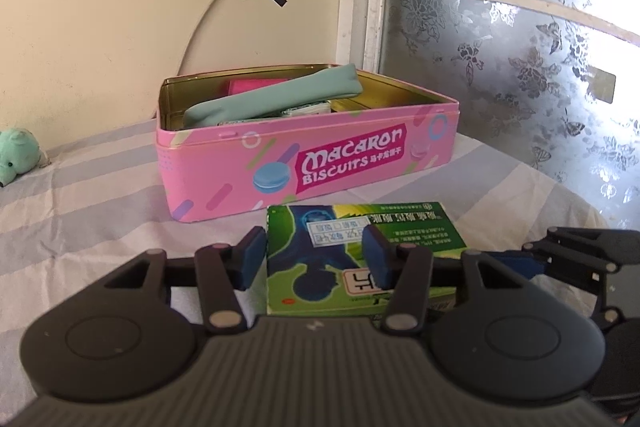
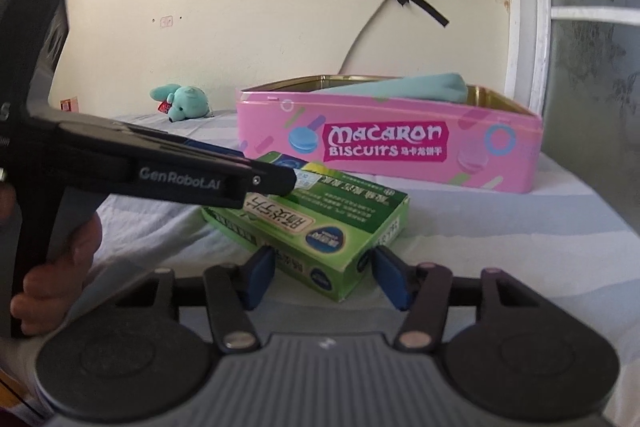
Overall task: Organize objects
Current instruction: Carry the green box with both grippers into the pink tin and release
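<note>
Looking along the left gripper (image 1: 314,259), the green box (image 1: 360,251) sits directly ahead and between the two blue pads (image 1: 252,259), on the striped cloth (image 1: 80,195). The left pad lies against the box's left edge; the right pad appears over the box's top face, so whether it presses a side or merely overlaps it cannot be settled here. The jaws are fairly narrow, about as wide as the box's short side. The box's long axis runs away from this gripper toward the pink tin (image 1: 308,155), which stands open just beyond it, already holding a teal pouch (image 1: 276,95) and other items. The right gripper's fingers (image 1: 560,259) enter from the right edge, beside the box.

From the right gripper (image 2: 326,277), the same green box (image 2: 316,223) lies diagonally, its near corner poking into the gap between the pads. Both pads stand just clear of the cardboard, so these jaws are partly open and hold nothing. The left gripper (image 2: 280,181), held in a hand (image 2: 52,267), reaches across from the left with its tip on the box's far end. The pink tin (image 2: 400,147) is behind, a plush toy (image 2: 182,103) further left.

By my judgement the left gripper, aligned with the box's length, is better placed to carry it forward into the tin.
</note>
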A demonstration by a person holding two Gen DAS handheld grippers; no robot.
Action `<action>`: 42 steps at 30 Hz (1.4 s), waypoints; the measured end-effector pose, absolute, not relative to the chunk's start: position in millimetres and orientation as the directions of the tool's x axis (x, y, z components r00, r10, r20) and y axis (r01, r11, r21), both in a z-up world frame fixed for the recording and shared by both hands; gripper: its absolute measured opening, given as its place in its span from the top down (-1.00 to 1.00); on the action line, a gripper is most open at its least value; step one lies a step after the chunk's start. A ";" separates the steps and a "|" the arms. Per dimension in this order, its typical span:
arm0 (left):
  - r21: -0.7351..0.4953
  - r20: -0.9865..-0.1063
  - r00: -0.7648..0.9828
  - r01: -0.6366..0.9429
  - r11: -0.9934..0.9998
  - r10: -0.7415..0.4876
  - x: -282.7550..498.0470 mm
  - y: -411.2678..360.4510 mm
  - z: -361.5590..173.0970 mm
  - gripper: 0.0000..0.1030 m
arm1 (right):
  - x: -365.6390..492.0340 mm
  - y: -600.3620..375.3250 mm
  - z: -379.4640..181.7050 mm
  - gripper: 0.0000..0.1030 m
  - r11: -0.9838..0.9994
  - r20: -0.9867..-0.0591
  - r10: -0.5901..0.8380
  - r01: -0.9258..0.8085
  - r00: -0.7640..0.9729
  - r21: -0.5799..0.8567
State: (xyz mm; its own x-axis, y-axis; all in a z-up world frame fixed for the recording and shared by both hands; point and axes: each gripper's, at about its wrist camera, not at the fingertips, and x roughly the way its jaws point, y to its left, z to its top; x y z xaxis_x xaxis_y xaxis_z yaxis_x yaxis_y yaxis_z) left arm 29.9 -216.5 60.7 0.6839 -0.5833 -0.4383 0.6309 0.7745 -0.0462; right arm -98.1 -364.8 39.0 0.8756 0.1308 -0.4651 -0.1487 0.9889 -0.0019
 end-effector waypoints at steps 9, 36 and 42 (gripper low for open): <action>-0.056 -0.354 0.714 0.629 0.775 -0.605 16.2 -210.9 101.3 -0.07 | -117.0 -360.5 69.9 -0.01 0.988 -0.337 0.091 -0.128 0.937 -0.090; 0.146 -0.308 0.815 0.550 0.822 -0.490 118.5 -289.5 159.6 -0.07 | 22.2 -414.6 111.8 -0.02 0.989 -0.233 0.113 -0.131 0.966 -0.066; 0.148 -0.319 0.821 0.536 0.831 -0.472 144.2 -299.6 156.5 -0.07 | 52.0 -419.3 108.4 -0.05 0.991 -0.260 0.104 -0.121 0.960 -0.050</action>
